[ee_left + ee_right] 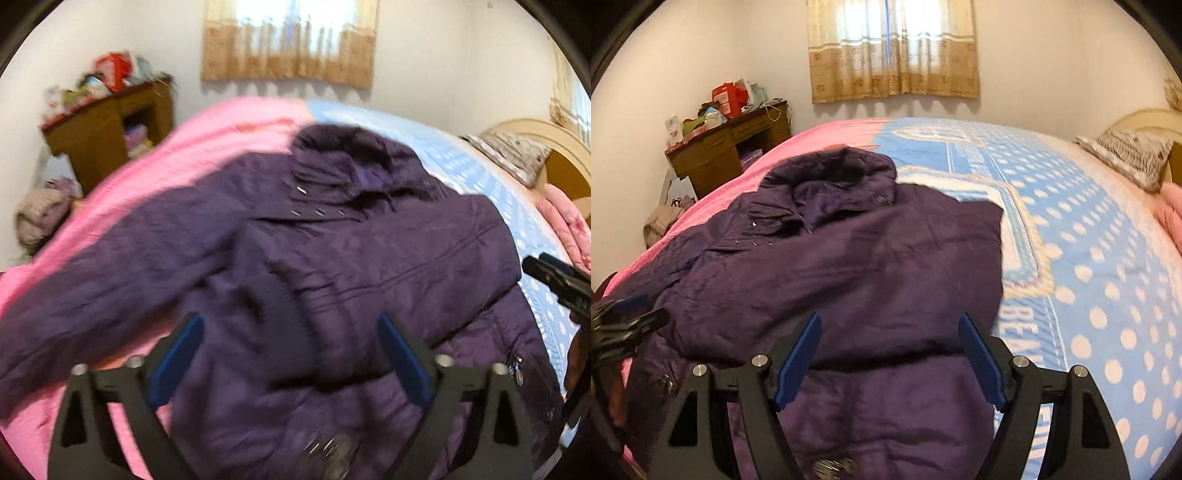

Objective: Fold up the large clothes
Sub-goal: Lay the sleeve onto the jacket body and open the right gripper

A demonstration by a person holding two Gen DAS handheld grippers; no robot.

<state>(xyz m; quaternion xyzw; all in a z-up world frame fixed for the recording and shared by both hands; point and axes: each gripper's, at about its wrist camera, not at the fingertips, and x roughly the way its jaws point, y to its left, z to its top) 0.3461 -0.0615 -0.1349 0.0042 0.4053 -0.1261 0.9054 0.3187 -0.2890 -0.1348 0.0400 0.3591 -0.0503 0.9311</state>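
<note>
A large purple padded jacket (369, 258) with a hood lies front up on the bed (1108, 295). One sleeve (110, 288) stretches out to the left over the pink cover. The other sleeve is folded across the chest, and its dark ribbed cuff (284, 314) rests in the middle. My left gripper (291, 332) hovers open over that cuff, its blue pads (181, 354) apart from the cloth. My right gripper (888, 325) stands open above the jacket (868, 266) near its folded right edge and holds nothing. Each gripper shows at the edge of the other's view: the right gripper (557, 284) and the left gripper (624, 325).
The bed cover is pink (184, 155) on the left and blue with white dots on the right. A cluttered wooden desk (727, 151) stands against the far wall. A pillow (1126, 158) and headboard (546, 147) are at far right. A curtained window (894, 51) hangs behind.
</note>
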